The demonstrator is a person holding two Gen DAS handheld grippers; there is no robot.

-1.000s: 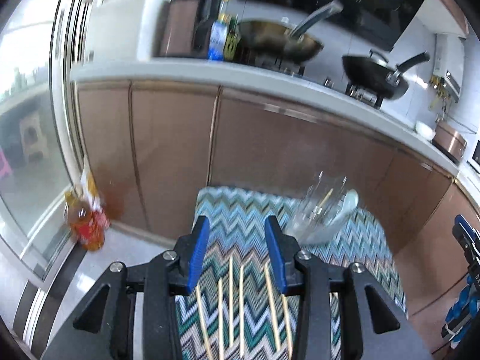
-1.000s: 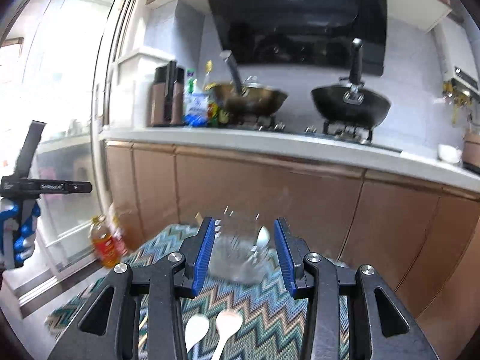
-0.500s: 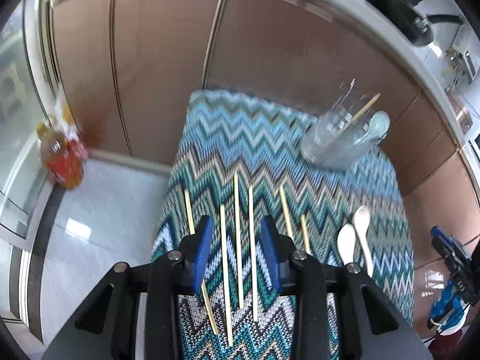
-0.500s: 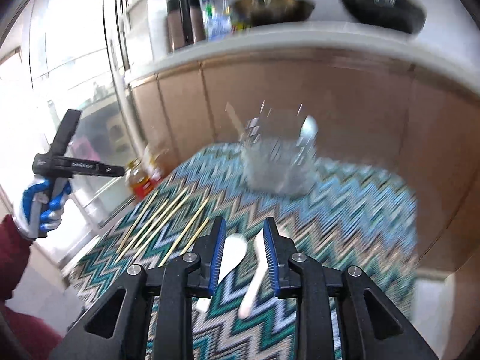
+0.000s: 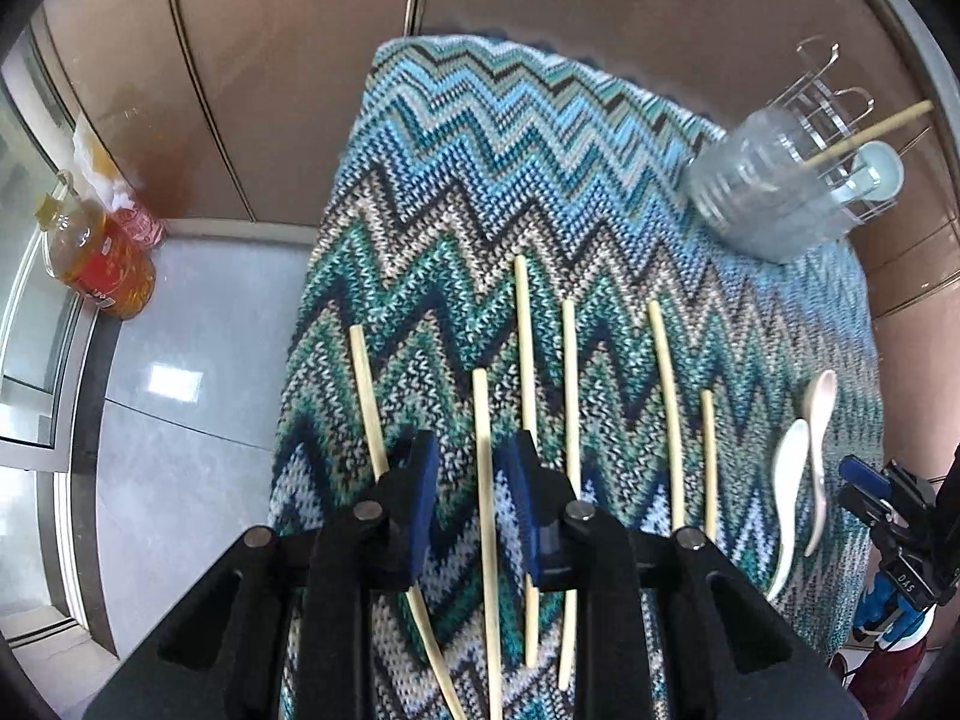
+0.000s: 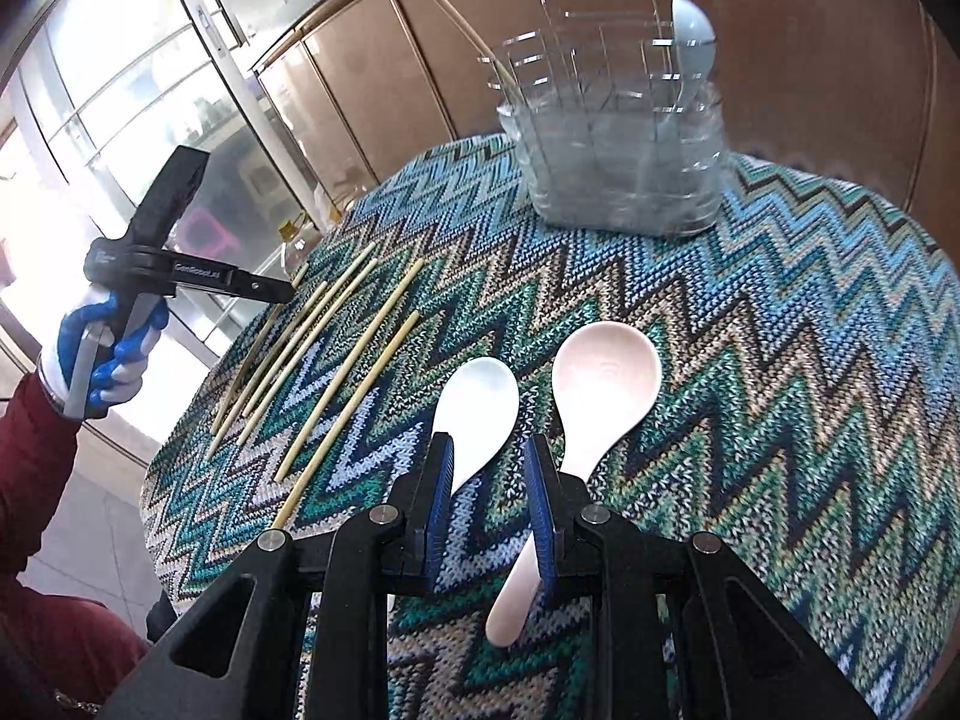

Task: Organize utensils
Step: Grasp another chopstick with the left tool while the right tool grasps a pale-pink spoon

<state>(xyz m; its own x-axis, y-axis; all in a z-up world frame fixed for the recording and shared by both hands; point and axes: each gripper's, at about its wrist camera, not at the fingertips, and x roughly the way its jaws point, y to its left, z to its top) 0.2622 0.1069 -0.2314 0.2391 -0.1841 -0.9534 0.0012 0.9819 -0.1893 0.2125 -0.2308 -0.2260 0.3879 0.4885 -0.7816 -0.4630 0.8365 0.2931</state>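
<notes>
Right wrist view: white spoon (image 6: 477, 405) handle hidden behind right gripper (image 6: 489, 504) — jaws narrowed, closing, seemingly ungrasped.

Black tongs (image 6: 489, 501), blue pads; maroon sleeve (image 6: 27, 456)

Both wrist views look steeply down – close – sharing the zigzag cloth (image 5: 540, 138).

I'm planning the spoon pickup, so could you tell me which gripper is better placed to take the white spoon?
Right. The right gripper straddles the white spoon handle; the left gripper is over a chopstick.
</notes>
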